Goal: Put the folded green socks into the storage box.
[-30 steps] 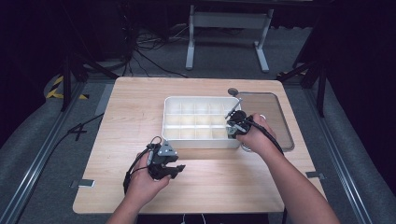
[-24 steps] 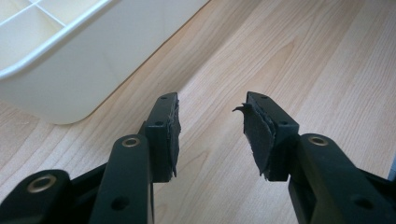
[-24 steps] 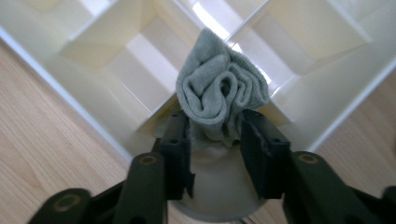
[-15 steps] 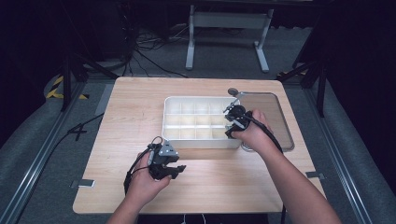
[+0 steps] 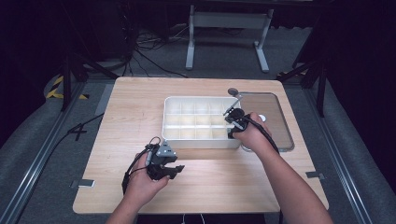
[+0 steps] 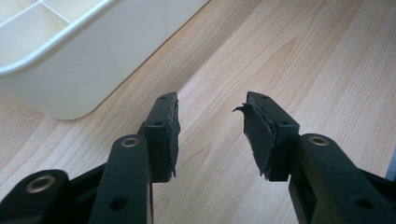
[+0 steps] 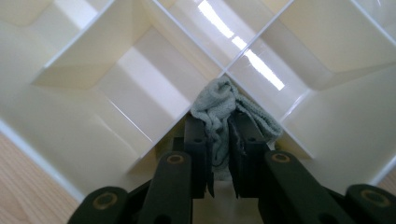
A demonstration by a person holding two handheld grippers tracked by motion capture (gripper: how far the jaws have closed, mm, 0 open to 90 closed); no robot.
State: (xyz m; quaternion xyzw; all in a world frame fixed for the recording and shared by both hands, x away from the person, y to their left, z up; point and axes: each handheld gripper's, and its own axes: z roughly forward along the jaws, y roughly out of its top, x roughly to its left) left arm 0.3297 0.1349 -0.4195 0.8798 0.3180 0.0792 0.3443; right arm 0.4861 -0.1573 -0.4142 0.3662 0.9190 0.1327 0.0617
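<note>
High view showed a wooden worktop (image 5: 140, 116) with a white divided tray (image 5: 196, 122) standing near its far right part, and a clear lid (image 5: 275, 121) lying flat just beside the tray toward the right edge. The right gripper (image 5: 232, 122) reached down into the tray's right end, while the left gripper (image 5: 169, 171) rested over bare wood near the front edge, well apart from the tray. Left gripper view showed that gripper (image 6: 210, 128) with its jaws apart and nothing between them, the tray's rounded corner (image 6: 70, 93) just ahead. Right gripper view showed the right gripper (image 7: 219, 140) clamped on a small grey-green cloth (image 7: 219, 105), pressed against the crossing of the dividers (image 7: 223, 70). Judging by this, the wiping of the compartments was under way at the right end; how many cells were already wiped could not be told, and the rest of the tray looked left to do.
</note>
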